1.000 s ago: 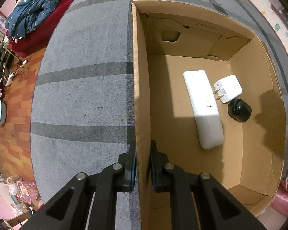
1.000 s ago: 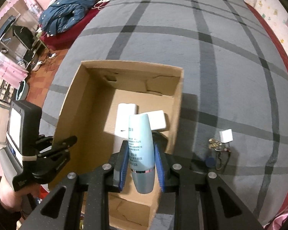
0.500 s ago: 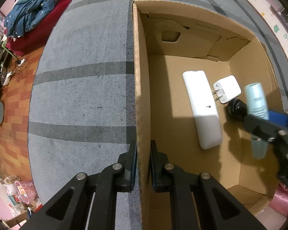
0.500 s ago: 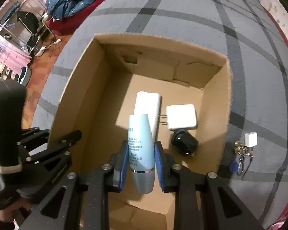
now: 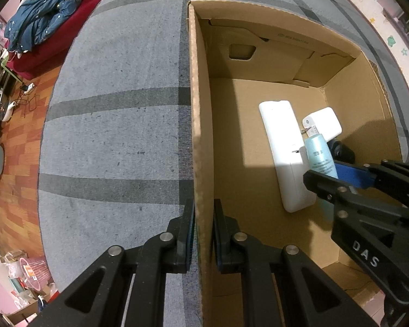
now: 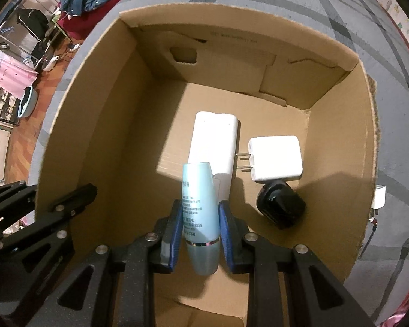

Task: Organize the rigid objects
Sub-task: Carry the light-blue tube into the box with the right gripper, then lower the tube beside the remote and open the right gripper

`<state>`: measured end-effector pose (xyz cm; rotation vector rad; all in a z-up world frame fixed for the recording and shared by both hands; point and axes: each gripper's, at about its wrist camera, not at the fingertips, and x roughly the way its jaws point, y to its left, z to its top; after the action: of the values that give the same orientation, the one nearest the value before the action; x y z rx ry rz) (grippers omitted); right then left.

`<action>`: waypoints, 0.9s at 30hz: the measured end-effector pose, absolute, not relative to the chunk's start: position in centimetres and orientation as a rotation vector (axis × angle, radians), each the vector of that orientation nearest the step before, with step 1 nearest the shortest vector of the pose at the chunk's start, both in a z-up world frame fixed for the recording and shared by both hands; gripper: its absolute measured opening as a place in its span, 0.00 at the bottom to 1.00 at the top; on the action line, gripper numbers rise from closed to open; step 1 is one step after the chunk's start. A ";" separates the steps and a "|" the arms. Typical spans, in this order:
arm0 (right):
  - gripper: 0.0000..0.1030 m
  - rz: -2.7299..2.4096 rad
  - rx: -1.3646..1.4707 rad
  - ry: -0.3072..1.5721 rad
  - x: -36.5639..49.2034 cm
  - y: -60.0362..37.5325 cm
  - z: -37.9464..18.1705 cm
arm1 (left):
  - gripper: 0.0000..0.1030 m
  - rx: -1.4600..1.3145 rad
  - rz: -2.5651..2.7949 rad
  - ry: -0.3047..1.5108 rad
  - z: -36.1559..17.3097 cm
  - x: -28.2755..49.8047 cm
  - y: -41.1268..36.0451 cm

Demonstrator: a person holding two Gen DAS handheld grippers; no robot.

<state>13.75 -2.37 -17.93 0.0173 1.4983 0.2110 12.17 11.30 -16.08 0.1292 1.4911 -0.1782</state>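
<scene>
An open cardboard box (image 5: pixel 201 136) (image 6: pixel 101 125) stands on a grey striped surface. My left gripper (image 5: pixel 203 212) is shut on the box's left wall, one finger on each side. My right gripper (image 6: pixel 200 212) (image 5: pixel 338 174) is shut on a pale blue tube (image 6: pixel 199 201) (image 5: pixel 319 155) and hangs inside the box above its floor. Below it lie a long white block (image 6: pixel 214 139) (image 5: pixel 283 141), a white plug charger (image 6: pixel 275 158) (image 5: pixel 324 120) and a small black object (image 6: pixel 280 207) (image 5: pixel 340 150).
A small white charger with keys (image 6: pixel 377 199) lies on the striped surface right of the box. A blue jacket (image 5: pixel 41 19) rests on a red couch at the far left. Wooden floor with clutter borders the surface's left edge.
My right gripper has come down with the blue tube, from above the box's near edge to inside the box over the white block. The left gripper has stayed on the wall.
</scene>
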 end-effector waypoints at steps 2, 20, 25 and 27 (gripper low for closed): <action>0.27 0.207 0.017 1.504 14.0 -2.3 -18.3 | 0.12 0.129 -0.179 1.492 -16.1 12.2 11.3; 0.36 0.195 0.011 1.508 14.4 -2.0 -18.4 | 0.12 0.133 -0.180 1.491 -16.1 12.1 11.3; 0.47 0.181 0.009 1.494 14.5 -2.0 -18.0 | 0.12 0.132 -0.179 1.493 -16.1 12.0 11.1; 0.49 0.180 0.024 1.485 14.5 -2.2 -17.7 | 0.12 0.133 -0.180 1.492 -16.0 12.1 11.2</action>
<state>14.52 -2.19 -17.68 0.0237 1.4850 0.1797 12.13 11.24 -16.02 0.1333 1.4921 -0.1795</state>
